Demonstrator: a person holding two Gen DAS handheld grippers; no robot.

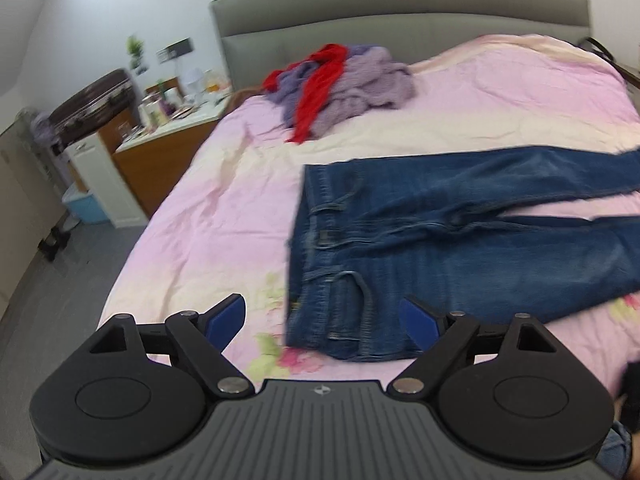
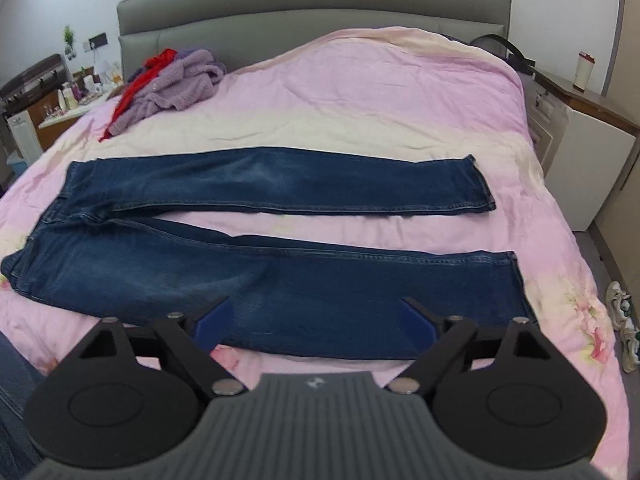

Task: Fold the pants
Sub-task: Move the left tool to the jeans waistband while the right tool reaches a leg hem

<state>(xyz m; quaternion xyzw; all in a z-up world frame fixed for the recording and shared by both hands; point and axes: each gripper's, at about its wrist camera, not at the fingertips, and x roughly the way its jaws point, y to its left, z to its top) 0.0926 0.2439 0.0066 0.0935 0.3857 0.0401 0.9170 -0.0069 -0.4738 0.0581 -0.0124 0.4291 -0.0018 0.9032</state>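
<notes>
Blue jeans [image 2: 280, 248] lie flat across the pink bed, waistband to the left, the two legs spread apart and running right. In the left wrist view the waistband end of the jeans [image 1: 400, 248] fills the right half. My left gripper [image 1: 324, 320] is open and empty, hovering just in front of the near waistband corner. My right gripper [image 2: 316, 320] is open and empty, hovering over the near edge of the near leg, around its middle.
The pink bedsheet [image 2: 360, 92] covers the bed. A pile of purple and red clothes [image 1: 340, 84] lies near the grey headboard [image 2: 312, 4], also in the right wrist view [image 2: 172, 80]. A cluttered nightstand [image 1: 168, 132] stands left. A white cabinet [image 2: 592, 160] and shoes [image 2: 624, 320] are right.
</notes>
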